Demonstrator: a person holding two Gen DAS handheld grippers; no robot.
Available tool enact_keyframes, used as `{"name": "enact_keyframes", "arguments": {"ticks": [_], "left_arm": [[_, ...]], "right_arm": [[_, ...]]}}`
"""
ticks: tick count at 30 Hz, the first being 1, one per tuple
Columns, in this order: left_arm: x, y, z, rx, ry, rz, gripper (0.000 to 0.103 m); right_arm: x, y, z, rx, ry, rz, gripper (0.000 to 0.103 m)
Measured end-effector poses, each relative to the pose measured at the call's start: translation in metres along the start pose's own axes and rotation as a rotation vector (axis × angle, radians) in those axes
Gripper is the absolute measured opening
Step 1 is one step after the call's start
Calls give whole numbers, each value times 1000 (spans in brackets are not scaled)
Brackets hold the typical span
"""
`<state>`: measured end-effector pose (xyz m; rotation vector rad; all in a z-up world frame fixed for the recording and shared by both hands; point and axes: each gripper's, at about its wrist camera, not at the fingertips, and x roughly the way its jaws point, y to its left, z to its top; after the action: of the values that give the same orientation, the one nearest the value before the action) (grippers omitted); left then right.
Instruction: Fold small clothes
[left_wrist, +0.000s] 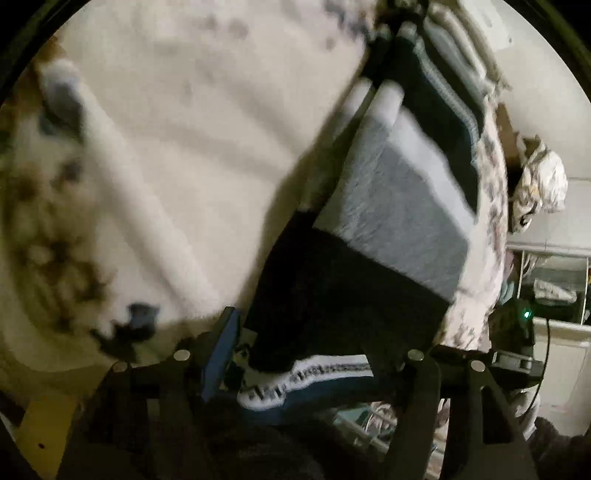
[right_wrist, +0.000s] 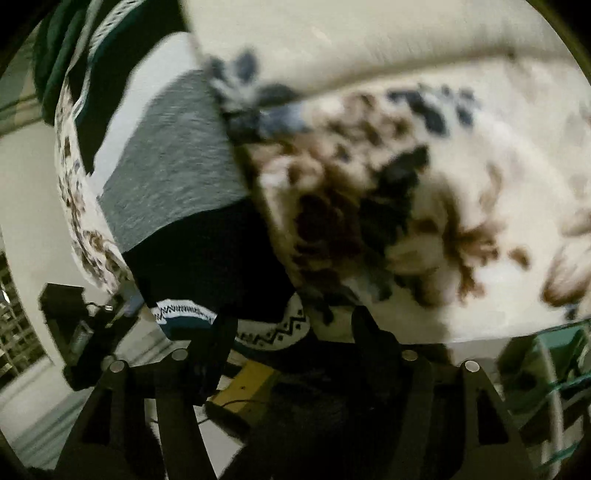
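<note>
socks (left_wrist: 388, 206): knit, banded, flat | bedspread (left_wrist: 166, 129): soft floral | left gripper (left_wrist: 314, 343), right gripper (right_wrist: 291, 339): spread

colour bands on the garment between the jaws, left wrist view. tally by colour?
Garment lying on the floral bedspread, bands I can make out:
Black: 2
Grey: 1
Pale grey/white: 1
White patterned trim: 1
Teal: 1
Total: 6
The far end is blurred, so its stripes are uncounted.

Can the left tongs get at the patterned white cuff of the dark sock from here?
Probably yes: the cuff of the sock already lies between the left tongs' spread fingers, with nothing over it on the bedspread.
</note>
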<state>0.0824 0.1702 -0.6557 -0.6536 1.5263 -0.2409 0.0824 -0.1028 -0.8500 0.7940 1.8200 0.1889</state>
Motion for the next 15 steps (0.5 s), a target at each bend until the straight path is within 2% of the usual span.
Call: {"name": "enact_keyframes", "arguments": {"ticks": [2,5,8,9,10,12,13,14,15], "left_arm": [[8,-5,2,33,1,21,67],[8,-15,-2,97,-5,74,67],[13,-33,-9,178,5,181,66],[18,-40,-12,198,7,223,63],[19,-43,-15,210,6,254,59],[21,-49,-19,218,-2,313,37],[19,-51,-20,205,-8,321,30],[17,-53,-22,196,-11,318,16],[16,-56,-25,195,-14,324,13]], "right_arm": [[12,1,1,14,5,27,68],[23,8,-5,-12,-20,3,69],[29,22,-13,-46,-58,-63,66],[31,27,-16,-62,-71,-109,65],[33,32,-18,-67,-79,-141,58],[38,43,-22,-72,-96,-194,42],[40,49,-24,-71,-101,-196,32],[43,55,-25,-72,-103,-211,27],[48,63,-27,-76,-107,-223,23]]}}
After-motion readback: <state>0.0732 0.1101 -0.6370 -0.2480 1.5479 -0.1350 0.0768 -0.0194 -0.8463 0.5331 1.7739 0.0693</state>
